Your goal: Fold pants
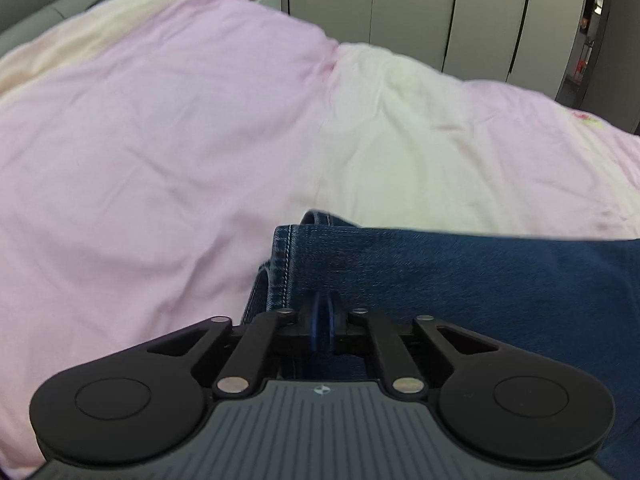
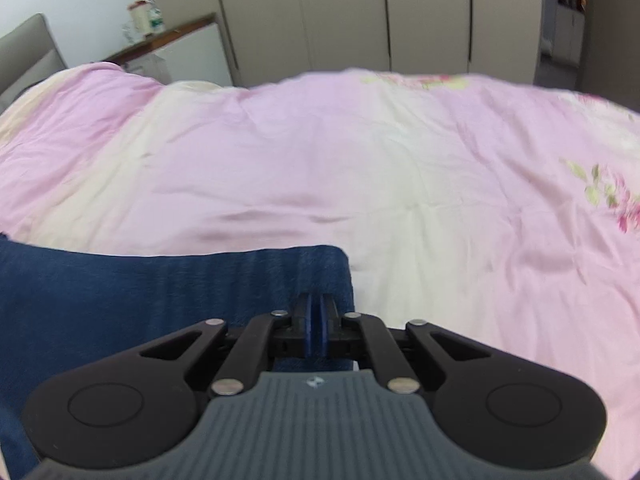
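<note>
Blue denim pants (image 1: pixel 460 280) lying on a bed, over a pink and cream quilt (image 1: pixel 160 140). Stretched in a band between the two claws, stitched hem at the left end, plain folded edge at the right. Left claw (image 1: pixel 322 320) clenched, blue pads pressed together at the denim near the hem, cloth apparently pinched between them, though the exact contact hidden by the pads. Right claw (image 2: pixel 318 320) clenched tight, pads together at the right corner of the pants (image 2: pixel 160 300); cloth between them not clear to see. Both claws pointing downward toward the bed. Flower print on the quilt (image 2: pixel 612 196) at the right side. Beyond the bed, tall grey wardrobe doors (image 2: pixel 340 12) and a white bedside cabinet (image 2: pixel 188 52) with small items on top. Background blurred.
</note>
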`<action>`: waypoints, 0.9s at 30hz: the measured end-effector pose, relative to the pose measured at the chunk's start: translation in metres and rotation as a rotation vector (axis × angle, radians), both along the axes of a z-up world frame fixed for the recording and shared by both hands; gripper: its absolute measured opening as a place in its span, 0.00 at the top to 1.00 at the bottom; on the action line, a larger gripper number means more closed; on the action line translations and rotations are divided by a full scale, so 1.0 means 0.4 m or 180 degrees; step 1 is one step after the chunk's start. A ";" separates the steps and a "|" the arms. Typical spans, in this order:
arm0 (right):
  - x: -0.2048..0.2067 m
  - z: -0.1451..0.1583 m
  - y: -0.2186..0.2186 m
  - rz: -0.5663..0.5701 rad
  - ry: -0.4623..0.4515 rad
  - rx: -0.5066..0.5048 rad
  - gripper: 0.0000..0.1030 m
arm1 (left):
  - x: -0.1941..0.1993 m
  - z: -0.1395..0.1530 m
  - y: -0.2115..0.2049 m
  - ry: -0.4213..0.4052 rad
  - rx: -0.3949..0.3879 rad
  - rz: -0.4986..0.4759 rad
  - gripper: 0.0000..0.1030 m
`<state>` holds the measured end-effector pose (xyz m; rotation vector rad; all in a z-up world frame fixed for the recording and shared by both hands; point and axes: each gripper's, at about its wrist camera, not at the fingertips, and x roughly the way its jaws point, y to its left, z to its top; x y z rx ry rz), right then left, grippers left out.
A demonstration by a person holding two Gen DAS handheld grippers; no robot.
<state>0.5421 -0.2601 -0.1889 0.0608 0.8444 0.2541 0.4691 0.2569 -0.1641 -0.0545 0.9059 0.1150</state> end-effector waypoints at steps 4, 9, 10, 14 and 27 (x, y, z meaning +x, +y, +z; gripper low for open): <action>0.049 -0.085 -0.007 -0.0038 0.0246 0.0011 1.00 | 0.008 -0.042 0.006 0.0030 -0.0016 -0.0045 0.92; 0.045 -0.084 -0.009 -0.0099 0.0250 0.0022 1.00 | -0.020 0.008 0.003 -0.0015 0.0012 -0.0035 0.90; 0.039 -0.072 -0.012 -0.0131 0.0235 0.0060 1.00 | -0.037 0.026 0.011 -0.0055 -0.0025 -0.0010 0.82; -0.033 -0.016 -0.049 -0.0066 0.0168 0.0213 0.63 | -0.118 0.090 0.021 -0.0157 -0.0091 -0.0070 0.77; -0.244 -0.093 -0.202 -0.0283 0.0877 0.1185 0.51 | -0.330 0.072 0.133 -0.0255 -0.1101 0.1098 0.17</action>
